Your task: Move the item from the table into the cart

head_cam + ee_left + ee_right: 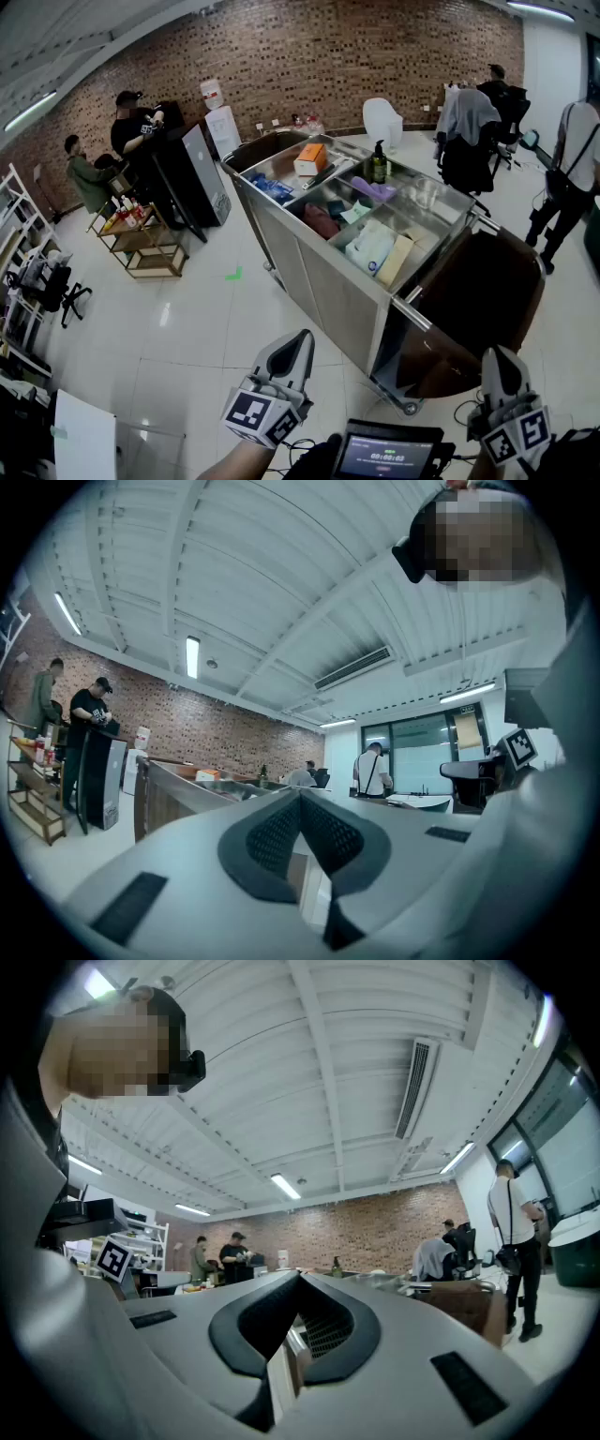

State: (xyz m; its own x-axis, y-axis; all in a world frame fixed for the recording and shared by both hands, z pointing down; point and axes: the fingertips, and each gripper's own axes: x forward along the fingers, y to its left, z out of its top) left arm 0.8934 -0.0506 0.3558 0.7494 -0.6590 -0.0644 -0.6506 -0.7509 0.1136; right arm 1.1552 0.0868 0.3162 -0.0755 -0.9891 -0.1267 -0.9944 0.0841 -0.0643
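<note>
We hold two grippers before the cart (314, 277), left gripper (298, 345) and right gripper (503, 364) both clenched empty, open floor (187, 319) left of its long edge, one bottle (379, 164) and one orange box (310, 157) inside, task's item we cannot tell.

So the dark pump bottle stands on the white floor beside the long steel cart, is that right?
No. The dark pump bottle stands inside the long steel cart, in its top tray, not on the white floor beside it; the head view shows this.
</note>
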